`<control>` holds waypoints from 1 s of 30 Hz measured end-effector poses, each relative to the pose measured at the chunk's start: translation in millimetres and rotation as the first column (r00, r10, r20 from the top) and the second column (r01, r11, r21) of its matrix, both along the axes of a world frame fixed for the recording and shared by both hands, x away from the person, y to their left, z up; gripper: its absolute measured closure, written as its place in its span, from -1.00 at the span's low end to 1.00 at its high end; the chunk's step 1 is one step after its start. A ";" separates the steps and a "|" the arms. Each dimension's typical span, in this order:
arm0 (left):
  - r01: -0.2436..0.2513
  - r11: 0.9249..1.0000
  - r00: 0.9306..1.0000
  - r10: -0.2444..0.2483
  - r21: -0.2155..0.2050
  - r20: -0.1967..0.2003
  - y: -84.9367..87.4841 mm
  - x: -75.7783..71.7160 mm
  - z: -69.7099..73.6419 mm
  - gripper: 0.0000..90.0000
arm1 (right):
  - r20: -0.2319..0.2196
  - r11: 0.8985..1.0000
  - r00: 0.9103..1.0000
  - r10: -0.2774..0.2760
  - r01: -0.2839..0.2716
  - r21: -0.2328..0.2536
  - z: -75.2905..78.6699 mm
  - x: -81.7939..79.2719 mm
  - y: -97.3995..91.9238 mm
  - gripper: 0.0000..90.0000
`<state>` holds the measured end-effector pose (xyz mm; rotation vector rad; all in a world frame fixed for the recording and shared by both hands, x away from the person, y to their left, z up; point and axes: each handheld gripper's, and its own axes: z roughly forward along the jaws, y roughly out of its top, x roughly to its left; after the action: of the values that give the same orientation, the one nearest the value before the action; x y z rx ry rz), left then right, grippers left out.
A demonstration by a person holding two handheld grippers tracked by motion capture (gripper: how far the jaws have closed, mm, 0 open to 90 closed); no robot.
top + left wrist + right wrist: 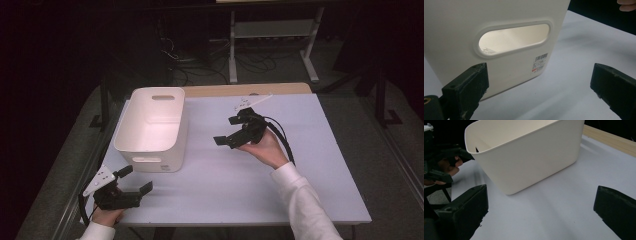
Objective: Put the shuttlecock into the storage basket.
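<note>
Gaping wide and empty, both grippers' fingers (464,92) flank the white bin (150,125) without touching it.

- A small white label (540,63) is showing on the end wall of the bin (499,15), low and to the right of the handle slot (514,38), in the left gripper view.
- A barcode is running along the top of that label, with a few lines of fine print under it and a small red mark at the lower left.
- The print is coming through too small and blurred to read; no word or number is making itself out.
</note>
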<state>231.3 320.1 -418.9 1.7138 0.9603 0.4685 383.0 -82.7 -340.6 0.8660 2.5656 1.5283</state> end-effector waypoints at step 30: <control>0.002 1.000 1.000 -0.002 0.015 -0.011 -0.5 0.5 -0.6 -0.97 | -0.037 1.000 0.999 -0.026 0.026 0.001 -27.9 -13.1 -31.7 -1.00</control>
<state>231.7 319.7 -419.4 1.7322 0.9653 0.4657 369.9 -114.4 -368.5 0.9333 2.5678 1.5222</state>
